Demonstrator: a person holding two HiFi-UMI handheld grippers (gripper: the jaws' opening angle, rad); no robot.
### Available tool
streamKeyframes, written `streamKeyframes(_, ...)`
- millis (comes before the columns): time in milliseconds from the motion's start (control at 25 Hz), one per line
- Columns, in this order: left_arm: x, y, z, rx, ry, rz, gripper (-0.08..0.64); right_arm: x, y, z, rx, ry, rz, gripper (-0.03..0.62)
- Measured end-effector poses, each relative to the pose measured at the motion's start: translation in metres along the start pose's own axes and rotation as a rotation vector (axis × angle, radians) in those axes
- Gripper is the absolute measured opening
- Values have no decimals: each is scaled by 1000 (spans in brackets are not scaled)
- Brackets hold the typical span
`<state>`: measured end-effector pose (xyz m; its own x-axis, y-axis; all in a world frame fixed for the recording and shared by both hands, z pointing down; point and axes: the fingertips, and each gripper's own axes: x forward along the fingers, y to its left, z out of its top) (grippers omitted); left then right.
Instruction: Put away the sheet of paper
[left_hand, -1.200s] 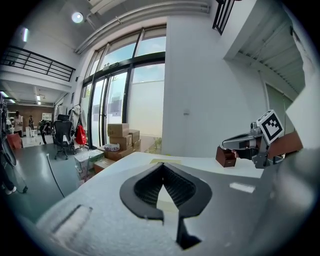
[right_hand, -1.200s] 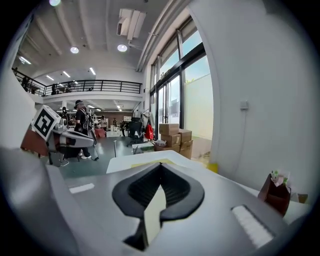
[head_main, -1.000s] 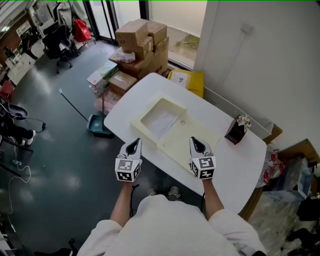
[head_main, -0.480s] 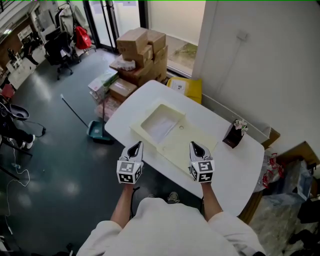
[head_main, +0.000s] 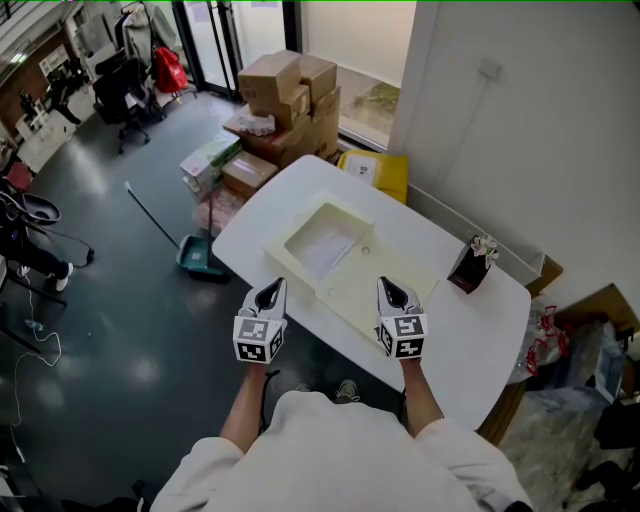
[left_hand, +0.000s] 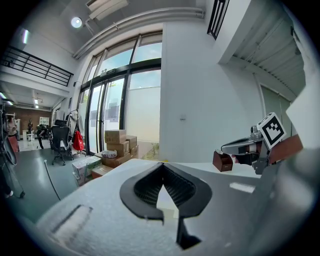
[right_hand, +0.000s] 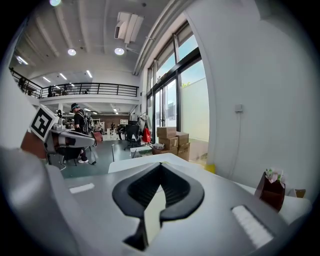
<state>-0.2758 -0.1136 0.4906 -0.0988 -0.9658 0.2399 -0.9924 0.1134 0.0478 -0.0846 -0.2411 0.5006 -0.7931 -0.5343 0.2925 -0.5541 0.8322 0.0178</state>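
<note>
Paper (head_main: 322, 243), one sheet, white, flat in the single sunken well of the one cream tray (head_main: 375, 282) on the white counter (head_main: 470, 325), touched by neither tool. Two tools, both on the person's side of that well. Left tool (head_main: 268, 290) off the tray's near left corner, out past the counter's edge and over the floor. Right tool (head_main: 390, 287) above the tray's near flat end, contact with it not clear. Both held close to level, pointing across the tray toward the windows. Left tool closed, tips together, nothing between the pads. Right tool likewise closed and empty. One marker cube on each, two in all. Right of the tray and well apart from it, one small dark brown holder (head_main: 470, 265) with pale flowers, upright on the counter. Beyond the tray, off the counter's far end, one yellow package (head_main: 378, 170) on the floor and one stack of brown cardboard boxes (head_main: 285, 90), at least four, full count not clear. Left of the tray, down on the grey floor, one green dustpan (head_main: 198, 255) with one long handle slanting away.
</note>
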Motion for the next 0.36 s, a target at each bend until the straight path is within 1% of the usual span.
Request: streamKeyframes(360,1,3,-1,-1,-2,7,6,4,-1,-3,-8,9,-3,0)
